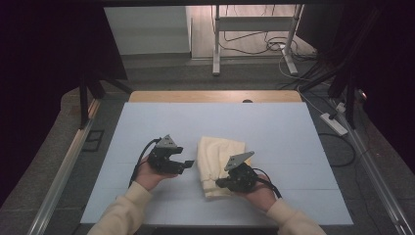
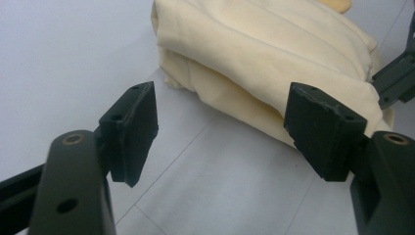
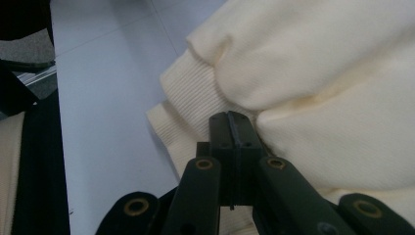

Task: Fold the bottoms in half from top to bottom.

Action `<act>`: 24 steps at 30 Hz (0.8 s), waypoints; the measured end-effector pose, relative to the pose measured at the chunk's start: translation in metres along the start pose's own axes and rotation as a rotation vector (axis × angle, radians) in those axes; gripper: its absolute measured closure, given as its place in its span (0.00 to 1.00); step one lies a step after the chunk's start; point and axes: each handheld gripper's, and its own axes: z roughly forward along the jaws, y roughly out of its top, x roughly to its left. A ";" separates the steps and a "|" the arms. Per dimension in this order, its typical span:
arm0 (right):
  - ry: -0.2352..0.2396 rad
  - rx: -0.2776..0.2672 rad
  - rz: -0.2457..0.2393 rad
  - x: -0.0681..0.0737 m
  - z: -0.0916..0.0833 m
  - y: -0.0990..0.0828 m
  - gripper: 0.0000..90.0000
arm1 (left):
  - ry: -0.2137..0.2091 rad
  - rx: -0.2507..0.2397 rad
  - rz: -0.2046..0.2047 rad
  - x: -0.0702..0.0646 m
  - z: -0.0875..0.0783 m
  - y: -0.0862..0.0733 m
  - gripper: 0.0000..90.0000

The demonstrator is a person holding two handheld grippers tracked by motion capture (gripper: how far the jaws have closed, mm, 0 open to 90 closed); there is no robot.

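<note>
Cream-coloured knit fabric, a folded garment (image 1: 219,164), lay on the pale blue table cover (image 1: 274,132), a little toward the person's side of its middle and between the two hands. The left hand (image 1: 148,175) came in from the bottom edge with its forearm angled up and inward, cupping the left gripper (image 1: 187,164) from below so that it pointed level toward the garment's left edge. Its jaws stood apart with nothing between them; in the left gripper view the garment's folded edge lay just beyond the pads (image 2: 134,128). The right hand (image 1: 259,192) likewise rose from the bottom edge, forearm slanting inward, with the right gripper (image 1: 220,183) aimed at the garment's near right corner. In the right gripper view its jaws were pressed fully together against the ribbed cuff (image 3: 183,105), though whether they pinched any fabric could not be told.
</note>
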 end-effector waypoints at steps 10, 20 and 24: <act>-0.045 -0.076 0.008 -0.007 -0.021 0.003 1.00 | -0.008 -0.013 -0.006 0.005 0.001 0.000 0.32; -0.103 -0.092 0.043 -0.021 -0.039 -0.008 1.00 | -0.002 -0.011 -0.007 0.003 -0.002 0.000 0.32; -0.117 -0.096 0.062 -0.025 -0.043 -0.012 0.99 | 0.000 -0.015 -0.004 0.001 -0.003 -0.002 0.32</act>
